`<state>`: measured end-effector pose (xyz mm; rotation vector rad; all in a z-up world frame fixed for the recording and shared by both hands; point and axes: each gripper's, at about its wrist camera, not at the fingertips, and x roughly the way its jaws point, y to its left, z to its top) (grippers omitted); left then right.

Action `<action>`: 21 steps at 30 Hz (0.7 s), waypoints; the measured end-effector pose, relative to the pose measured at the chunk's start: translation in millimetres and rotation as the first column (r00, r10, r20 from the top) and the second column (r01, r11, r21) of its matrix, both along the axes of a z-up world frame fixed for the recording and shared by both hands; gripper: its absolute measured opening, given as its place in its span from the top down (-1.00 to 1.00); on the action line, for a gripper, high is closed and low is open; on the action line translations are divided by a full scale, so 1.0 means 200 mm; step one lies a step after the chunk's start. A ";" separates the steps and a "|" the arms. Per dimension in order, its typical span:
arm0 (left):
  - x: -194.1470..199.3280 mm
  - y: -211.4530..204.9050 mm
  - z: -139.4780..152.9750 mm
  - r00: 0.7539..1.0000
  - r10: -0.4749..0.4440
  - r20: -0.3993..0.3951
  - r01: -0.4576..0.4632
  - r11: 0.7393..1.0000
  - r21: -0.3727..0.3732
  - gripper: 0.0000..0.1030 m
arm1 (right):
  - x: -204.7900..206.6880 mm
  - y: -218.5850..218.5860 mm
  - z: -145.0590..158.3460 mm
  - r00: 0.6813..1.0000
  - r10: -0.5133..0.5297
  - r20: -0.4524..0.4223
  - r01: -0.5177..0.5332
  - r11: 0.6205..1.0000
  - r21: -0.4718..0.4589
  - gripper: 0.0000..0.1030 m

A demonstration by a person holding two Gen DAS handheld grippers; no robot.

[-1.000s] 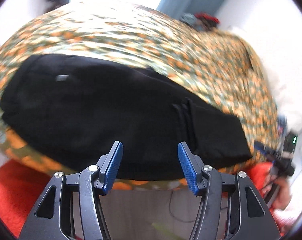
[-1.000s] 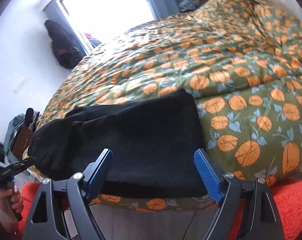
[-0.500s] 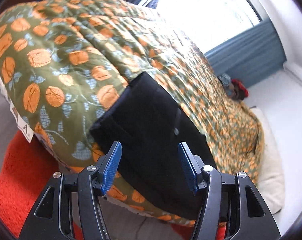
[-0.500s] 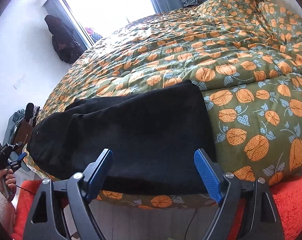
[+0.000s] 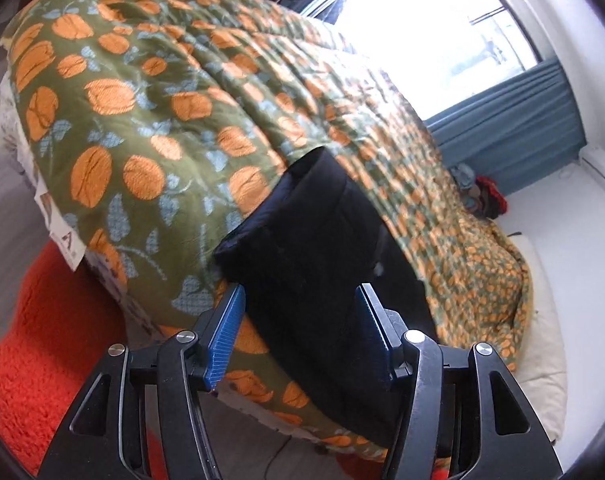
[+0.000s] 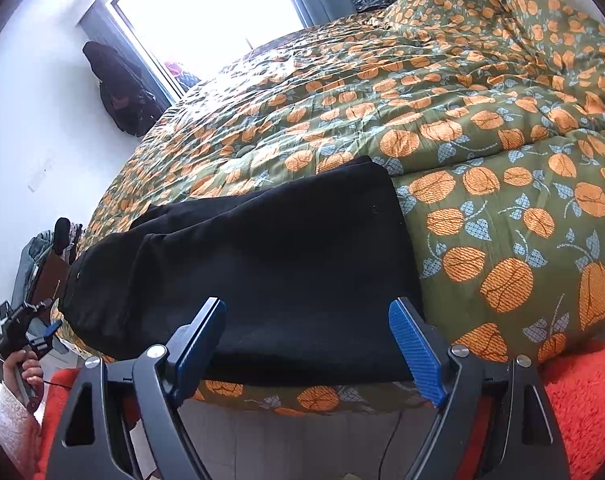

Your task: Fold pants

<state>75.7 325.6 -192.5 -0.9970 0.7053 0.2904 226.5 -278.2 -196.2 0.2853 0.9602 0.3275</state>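
Black pants [image 6: 270, 264] lie folded lengthwise along the near edge of a bed under a green duvet with orange fruit print [image 6: 482, 128]. Compared with one second earlier, the left wrist view has rolled and swung from a broadside look at the pants to an end-on look at one narrow end [image 5: 318, 240]; the right wrist view is nearly unchanged. Left gripper [image 5: 300, 320]: jaws parted about halfway, released, nothing between the pads, the pants' end showing just beyond them at 12 o'clock. Right gripper [image 6: 308, 340]: jaws spread wide, released, hovering before the pants' long edge at 12 o'clock; contact cannot be confirmed. In the right view the left gripper [image 6: 30, 320] appears at 9 o'clock, held by a hand [image 6: 22, 368]. Open duvet extends from 12 to 3 o'clock; an orange rug [image 5: 50, 336] borders the bed below.
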 end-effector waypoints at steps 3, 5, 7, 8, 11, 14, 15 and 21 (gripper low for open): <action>-0.01 0.01 -0.03 1.000 0.020 -0.015 -0.020 1.000 -0.014 -0.13 | 0.00 -0.01 0.00 1.000 -0.012 -0.005 0.012 1.000 0.012 -0.62; -0.01 0.01 -0.04 1.000 0.021 -0.021 -0.021 1.000 -0.020 -0.13 | 0.00 0.00 0.00 1.000 -0.008 -0.001 0.008 1.000 0.011 -0.62; 0.00 0.01 -0.05 1.000 0.018 -0.020 -0.019 1.000 -0.019 -0.13 | 0.00 0.01 0.01 1.000 0.004 0.003 -0.004 1.000 0.006 -0.62; 0.01 0.02 -0.06 1.000 0.020 -0.021 -0.021 1.000 -0.019 -0.13 | 0.00 0.02 0.01 1.000 0.013 0.003 -0.013 1.000 0.000 -0.62; 0.03 0.04 -0.07 1.000 0.021 -0.012 -0.021 0.999 -0.033 -0.13 | 0.00 0.05 0.00 0.999 0.035 0.002 -0.035 0.999 -0.014 -0.62; 0.04 0.04 -0.10 0.999 0.026 -0.026 -0.028 0.999 -0.047 -0.13 | 0.00 0.07 0.00 0.999 0.043 0.005 -0.043 0.999 -0.020 -0.62; 0.05 0.04 -0.11 0.999 0.031 -0.025 -0.033 0.998 -0.054 -0.13 | 0.00 0.06 0.00 0.999 0.043 0.004 -0.043 0.999 -0.020 -0.62; 0.11 0.04 -0.11 1.000 0.019 -0.005 -0.020 0.998 -0.052 -0.27 | 0.00 0.06 0.00 0.999 0.035 0.000 -0.035 0.999 -0.017 -0.62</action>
